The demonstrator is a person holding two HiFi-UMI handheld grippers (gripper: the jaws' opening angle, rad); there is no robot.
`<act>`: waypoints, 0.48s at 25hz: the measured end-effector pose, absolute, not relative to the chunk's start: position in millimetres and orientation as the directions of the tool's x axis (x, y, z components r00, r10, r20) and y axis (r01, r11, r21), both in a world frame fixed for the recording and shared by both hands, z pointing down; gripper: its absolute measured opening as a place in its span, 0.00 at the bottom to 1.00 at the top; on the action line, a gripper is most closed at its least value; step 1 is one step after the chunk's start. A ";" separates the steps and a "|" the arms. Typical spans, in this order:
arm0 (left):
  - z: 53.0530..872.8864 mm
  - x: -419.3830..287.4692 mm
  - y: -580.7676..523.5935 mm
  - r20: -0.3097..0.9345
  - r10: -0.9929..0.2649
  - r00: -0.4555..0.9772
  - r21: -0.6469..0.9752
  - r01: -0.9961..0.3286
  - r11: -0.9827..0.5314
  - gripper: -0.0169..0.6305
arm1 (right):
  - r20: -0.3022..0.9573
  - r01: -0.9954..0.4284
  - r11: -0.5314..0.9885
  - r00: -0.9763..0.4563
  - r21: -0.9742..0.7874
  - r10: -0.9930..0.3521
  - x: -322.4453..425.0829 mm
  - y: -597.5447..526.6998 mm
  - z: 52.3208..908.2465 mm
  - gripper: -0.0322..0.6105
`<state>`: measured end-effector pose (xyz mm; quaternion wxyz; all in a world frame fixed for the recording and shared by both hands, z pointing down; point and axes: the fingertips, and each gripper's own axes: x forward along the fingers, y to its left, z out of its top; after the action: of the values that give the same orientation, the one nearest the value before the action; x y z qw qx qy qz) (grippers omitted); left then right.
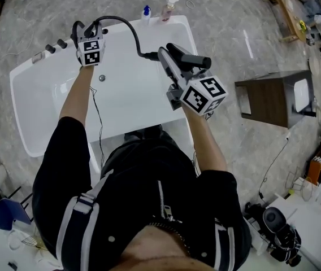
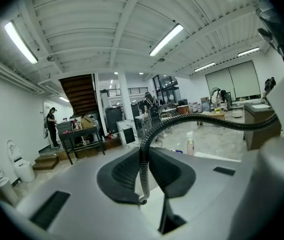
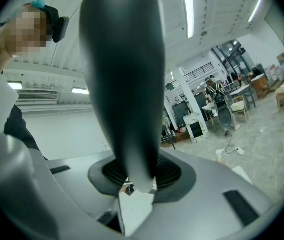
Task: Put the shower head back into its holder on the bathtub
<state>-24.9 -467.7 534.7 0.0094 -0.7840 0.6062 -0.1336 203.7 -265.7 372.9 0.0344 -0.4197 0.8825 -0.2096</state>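
The right tongs grip the dark shower head by its handle, with the jaws standing wide around it. The shower head hangs in the air above the right part of the bathtub and does not touch the rim. The left tongs are closed on the thin ribbed hose at the far left corner of the bathtub, just beside the row of knobs. From there the hose makes an arc to the shower head.

I judge that the step in hand is to carry the shower head to its holder. The holder is probably at that far left corner, but I cannot make it out, because the left tongs cover the place.

To do this well, the left tongs should lead the loose hose aside, so that no loop lies over the holder and nothing pulls on the head. The right tongs should turn the handle so that its hose end points down, then lower it slowly and straight. The handle looks smooth and tapered, so a quick twist could make it slip. The right tongs should open only when the head sits firmly.
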 end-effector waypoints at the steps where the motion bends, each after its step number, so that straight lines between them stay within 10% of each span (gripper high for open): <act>1: 541.4 -25.6 -468.1 0.211 -0.950 0.228 -0.174 -0.948 -0.266 0.14 | 0.120 -0.729 0.556 -0.643 -0.399 -0.756 204.5 -265.5 374.6 0.24; 12: 606.5 -16.1 -462.2 0.341 -0.911 0.232 -0.147 -0.944 -0.295 0.14 | 0.162 -0.746 0.526 -0.626 -0.408 -0.763 215.9 -256.5 388.6 0.24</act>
<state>-16.1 -462.2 606.5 -0.0449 -0.7835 0.5919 -0.1837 215.9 -256.5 388.6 0.0186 -0.4320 0.8733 -0.2247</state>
